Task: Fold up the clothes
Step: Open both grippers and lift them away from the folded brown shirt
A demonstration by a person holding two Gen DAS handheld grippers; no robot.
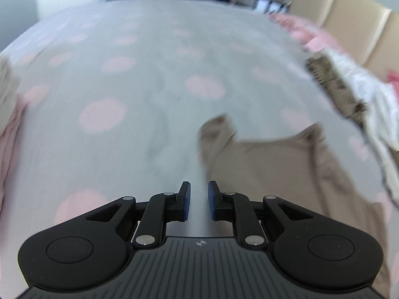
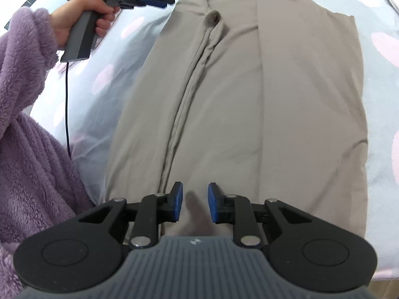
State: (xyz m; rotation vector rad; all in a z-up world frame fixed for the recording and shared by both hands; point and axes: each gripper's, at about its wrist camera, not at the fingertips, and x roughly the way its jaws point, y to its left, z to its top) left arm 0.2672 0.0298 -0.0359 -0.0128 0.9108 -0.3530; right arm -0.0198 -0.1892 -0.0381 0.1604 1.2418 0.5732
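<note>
Two grippers, one taupe garment (image 2: 249, 99) on our spotted bedspread (image 1: 124, 87).
Right gripper (image 2: 193, 203) over the garment and left gripper (image 1: 199, 200) beside it, jaws slightly parted, grip nothing.

The tan garment (image 2: 249, 99) is smooth, soft cloth. The bed sheet (image 1: 149, 87) is matt cloth with pink dots. The purple sleeve (image 2: 27, 49) is fluffy fleece. The right gripper (image 2: 194, 203) is matt black plastic with shiny metal pins and blue rubbery pads (image 2: 177, 201).
</note>
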